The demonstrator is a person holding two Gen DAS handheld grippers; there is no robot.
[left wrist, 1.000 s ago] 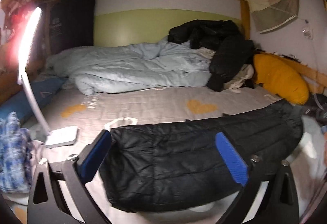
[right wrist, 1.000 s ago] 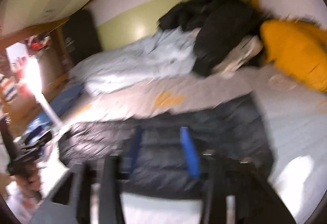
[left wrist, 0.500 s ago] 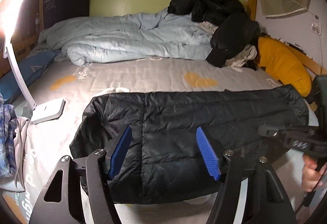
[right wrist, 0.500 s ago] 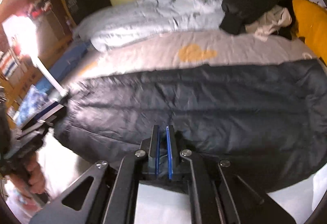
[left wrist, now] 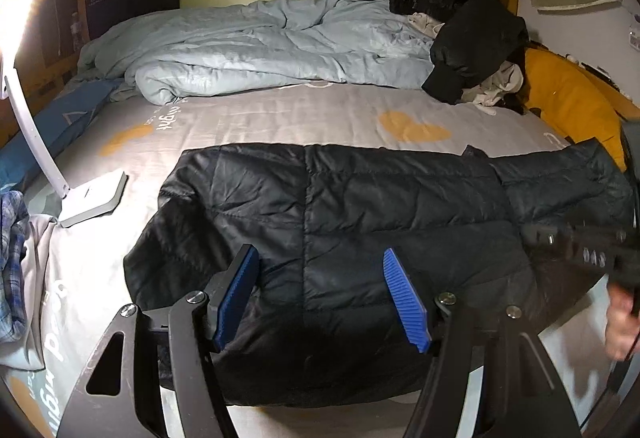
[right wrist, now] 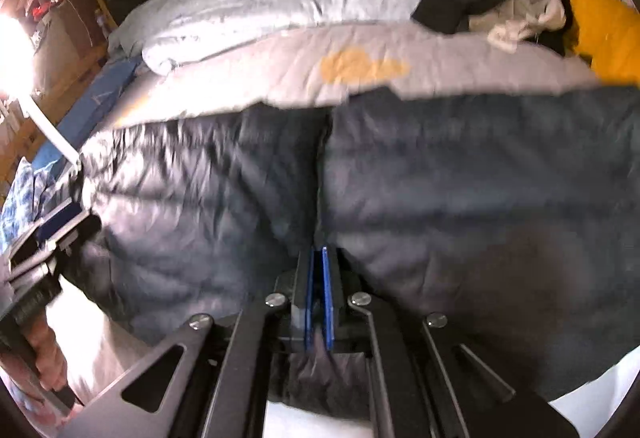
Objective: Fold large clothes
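Left wrist view: black jacket (left wrist: 340, 238) lies flat across the bed (left wrist: 280, 118), ready for folding. Left gripper (left wrist: 324, 298) hovers spread above its near hem; right gripper (right wrist: 318, 298) is pressed together, seemingly pinching the hem, lamp (left wrist: 92, 198) beside.

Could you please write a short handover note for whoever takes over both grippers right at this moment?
Left gripper: open, jaws apart above the near part of the black puffer jacket, gripping nothing.
Right gripper: shut, pads together over the jacket's near edge; whether fabric is pinched between them cannot be told.
The jacket lies spread lengthwise across the near part of the bed, with the lit desk lamp standing off its left end.
Done: the jacket is laid out fairly flat.
Left: no fold is visible yet; probably take the near edge with both grippers and fold it over.
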